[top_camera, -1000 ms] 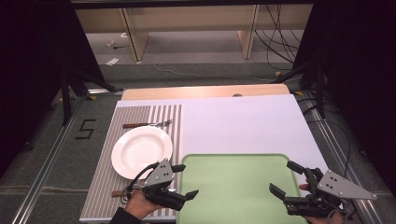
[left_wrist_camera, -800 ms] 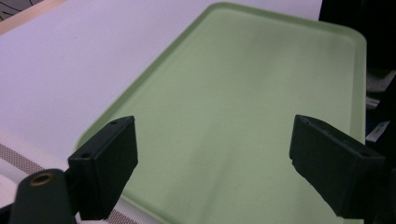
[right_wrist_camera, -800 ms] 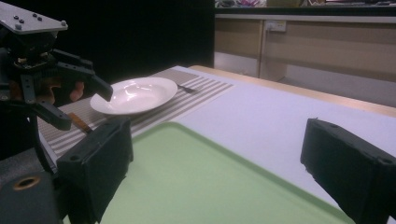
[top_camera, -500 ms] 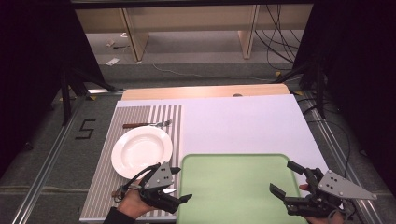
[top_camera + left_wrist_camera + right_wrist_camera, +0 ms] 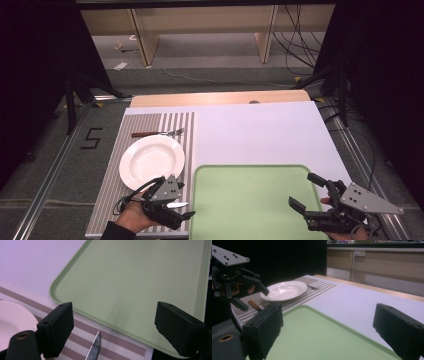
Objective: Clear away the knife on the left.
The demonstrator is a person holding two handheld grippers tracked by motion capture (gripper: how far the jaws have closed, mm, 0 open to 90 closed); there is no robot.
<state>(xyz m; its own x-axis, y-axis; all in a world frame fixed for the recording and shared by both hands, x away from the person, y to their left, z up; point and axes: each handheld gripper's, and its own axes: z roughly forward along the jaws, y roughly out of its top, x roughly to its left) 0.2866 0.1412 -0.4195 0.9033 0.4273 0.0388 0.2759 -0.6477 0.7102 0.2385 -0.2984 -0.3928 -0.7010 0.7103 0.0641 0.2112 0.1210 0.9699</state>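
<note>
The bench (image 5: 260, 130) carries, at the middle of its near edge, a green tray (image 5: 250, 200) with nothing in it, likely waiting to receive the place setting. The striped placemat (image 5: 150, 125) lies along the left edge, bearing a bare white plate (image 5: 151, 160) and a fork (image 5: 157, 133) beyond it. The right gripper (image 5: 306, 192) hovers at the near right corner, jaws spread and holding nothing. The left gripper (image 5: 176, 201) hangs at the mat's near end, jaws wide around the knife (image 5: 94, 346), which lies flat on the mat just beside the tray, apparently lined up for a pick.
</note>
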